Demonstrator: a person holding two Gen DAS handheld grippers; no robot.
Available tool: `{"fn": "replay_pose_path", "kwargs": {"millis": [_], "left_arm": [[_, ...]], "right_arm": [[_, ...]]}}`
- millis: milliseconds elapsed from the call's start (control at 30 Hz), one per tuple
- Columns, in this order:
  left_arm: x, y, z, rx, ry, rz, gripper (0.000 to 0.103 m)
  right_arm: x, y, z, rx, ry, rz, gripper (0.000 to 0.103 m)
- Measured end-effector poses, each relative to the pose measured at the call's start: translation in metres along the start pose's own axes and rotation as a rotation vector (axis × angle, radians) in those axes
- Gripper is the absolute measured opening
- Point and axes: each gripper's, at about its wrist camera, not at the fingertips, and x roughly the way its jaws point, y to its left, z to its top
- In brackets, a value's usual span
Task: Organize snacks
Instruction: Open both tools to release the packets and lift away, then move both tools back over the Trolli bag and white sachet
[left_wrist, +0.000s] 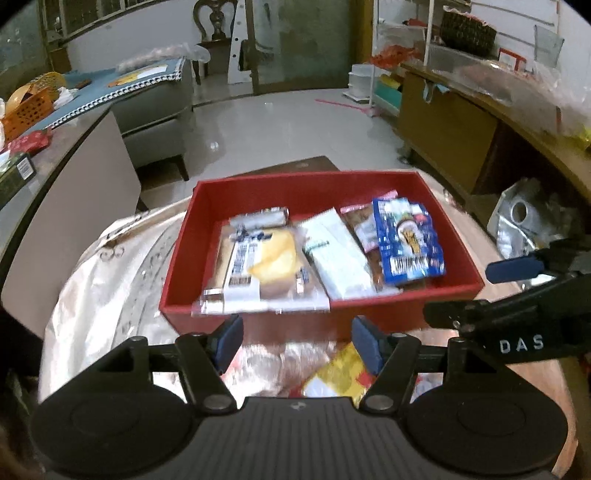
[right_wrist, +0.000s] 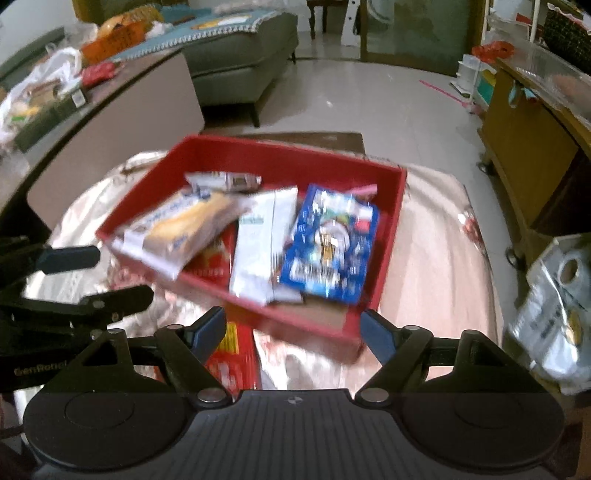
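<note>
Both hand-held grippers (left_wrist: 297, 341) (right_wrist: 293, 330) agape, empty.

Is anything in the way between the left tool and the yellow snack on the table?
Nothing visible blocks it. The left tool is open, and the yellow snack lies on the table just below and between its fingers, outside the red box. The way from there into the box looks open too.

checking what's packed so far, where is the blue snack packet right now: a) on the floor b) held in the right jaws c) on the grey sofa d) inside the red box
d, the blue snack packet lies inside the red box, near its right wall beside a white packet, and both grippers' jaws stand open and hold nothing.
</note>
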Motion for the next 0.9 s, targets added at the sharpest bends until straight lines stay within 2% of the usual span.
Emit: {"fn": "replay_pose_path", "kwargs": {"millis": [133,367,567,633,800,900], "left_arm": [[-0.004,-0.002,-0.014,0.006,0.017,-0.002,0.059],[0.014,-0.009,-0.033,0.058,0.103,-0.010,0.060],[0.036,-0.015,-0.035,0.062,0.156,-0.055,0.060],[0.041,-0.018,-0.032,0.072,0.162,-0.094,0.059],[0.065,-0.026,-0.030,0.136,0.215,-0.146,0.062],[0.075,-0.033,-0.031,0.186,0.225,-0.165,0.071]], "right_arm": [[-0.004,0.003,-0.017,0.007,0.028,-0.002,0.086],[-0.002,0.002,-0.043,-0.001,0.100,-0.020,0.087],[0.003,-0.002,-0.049,-0.012,0.136,-0.017,0.087],[0.007,-0.002,-0.048,-0.018,0.148,-0.013,0.087],[0.014,-0.004,-0.047,-0.027,0.175,-0.020,0.087],[0.012,-0.008,-0.047,-0.021,0.178,-0.016,0.087]]}}
